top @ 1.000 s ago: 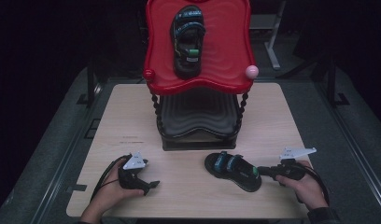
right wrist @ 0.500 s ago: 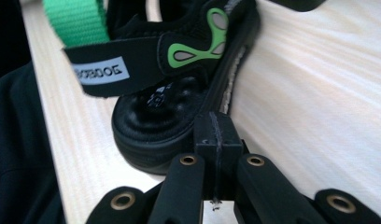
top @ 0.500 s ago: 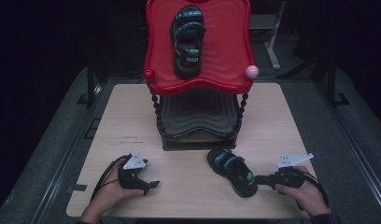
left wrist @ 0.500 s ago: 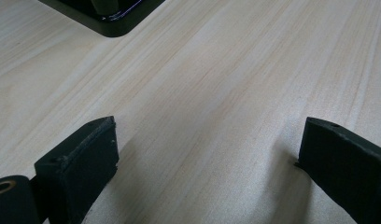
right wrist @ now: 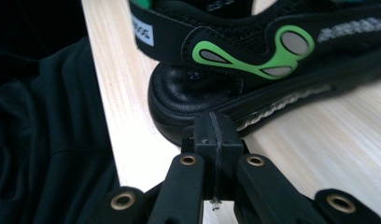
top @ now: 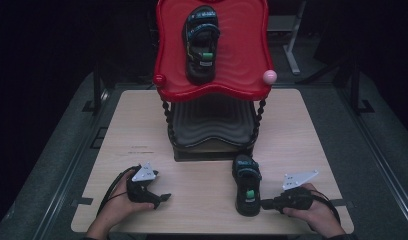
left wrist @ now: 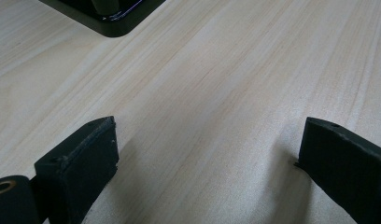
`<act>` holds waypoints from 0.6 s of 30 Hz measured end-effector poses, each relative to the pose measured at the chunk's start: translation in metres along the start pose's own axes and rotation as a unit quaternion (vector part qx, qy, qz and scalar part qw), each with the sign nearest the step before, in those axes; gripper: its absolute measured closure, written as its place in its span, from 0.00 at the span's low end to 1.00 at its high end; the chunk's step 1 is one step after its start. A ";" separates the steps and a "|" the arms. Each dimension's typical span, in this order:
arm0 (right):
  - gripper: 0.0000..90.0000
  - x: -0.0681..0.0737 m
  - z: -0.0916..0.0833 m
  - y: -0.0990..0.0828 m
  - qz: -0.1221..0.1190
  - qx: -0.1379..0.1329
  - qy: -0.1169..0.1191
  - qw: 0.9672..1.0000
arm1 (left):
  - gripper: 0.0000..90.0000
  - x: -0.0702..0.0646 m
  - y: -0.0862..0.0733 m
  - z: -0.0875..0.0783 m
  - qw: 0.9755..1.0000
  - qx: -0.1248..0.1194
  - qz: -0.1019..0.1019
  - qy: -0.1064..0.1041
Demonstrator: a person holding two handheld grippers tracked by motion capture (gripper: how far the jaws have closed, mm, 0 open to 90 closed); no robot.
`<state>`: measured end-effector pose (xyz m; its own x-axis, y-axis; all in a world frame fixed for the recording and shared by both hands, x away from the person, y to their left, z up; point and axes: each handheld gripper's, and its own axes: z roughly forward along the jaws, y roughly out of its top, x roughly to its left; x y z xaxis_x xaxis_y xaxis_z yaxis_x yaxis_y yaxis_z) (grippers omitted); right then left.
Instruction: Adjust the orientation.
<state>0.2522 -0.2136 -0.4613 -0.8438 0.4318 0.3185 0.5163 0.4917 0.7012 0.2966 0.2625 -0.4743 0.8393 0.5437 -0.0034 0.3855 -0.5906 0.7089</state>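
Near the front left corner of the worktop [top: 142, 130], the left gripper [top: 161, 198] rests in the person's left hand [top: 119, 207], its jaws spread wide over bare wood with nothing between them; the left gripper view shows both black pads [left wrist: 86, 158] well apart above the light grain. Behind the middle of the worktop stands a two-tier rack [top: 212, 135] with a red top tray [top: 242, 50], and a black sandal [top: 201, 42] lies on that tray, pointing away. A pink knob [top: 269, 76] sits at the tray's front right corner. In front of the rack, close to the front edge and right of centre, a second sandal [top: 247, 184], black with green marks, lies flat on the wood, lengthwise from the rack's base toward the front edge. The right gripper [top: 266, 203], held in the right hand [top: 312, 212], has its jaws clenched flat together, empty, the tip set against the heel end of the sandal's sole [right wrist: 188, 102] in the right gripper view.
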 end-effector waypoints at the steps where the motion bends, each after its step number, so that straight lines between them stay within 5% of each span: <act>1: 1.00 0.001 0.001 0.001 -0.002 0.002 0.003 1.000 | 0.04 0.000 0.000 0.000 1.000 0.000 0.000 0.000; 4: 1.00 0.000 0.000 0.002 -0.001 -0.002 -0.001 1.000 | 0.04 0.000 0.000 0.000 1.000 0.000 0.000 0.000; 10: 0.93 -0.013 -0.020 0.004 0.013 -0.053 -0.039 0.998 | 0.04 0.000 0.000 0.000 1.000 0.000 0.000 0.000; 18: 0.70 -0.025 -0.034 0.010 0.034 -0.125 -0.061 0.990 | 0.04 0.000 0.000 0.000 1.000 0.001 0.000 0.001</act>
<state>0.2738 -0.2448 -0.4405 -0.7770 0.5526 0.3015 0.5056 0.2625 0.8219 0.2969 0.2624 -0.4743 0.8386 0.5448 -0.0028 0.3864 -0.5910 0.7081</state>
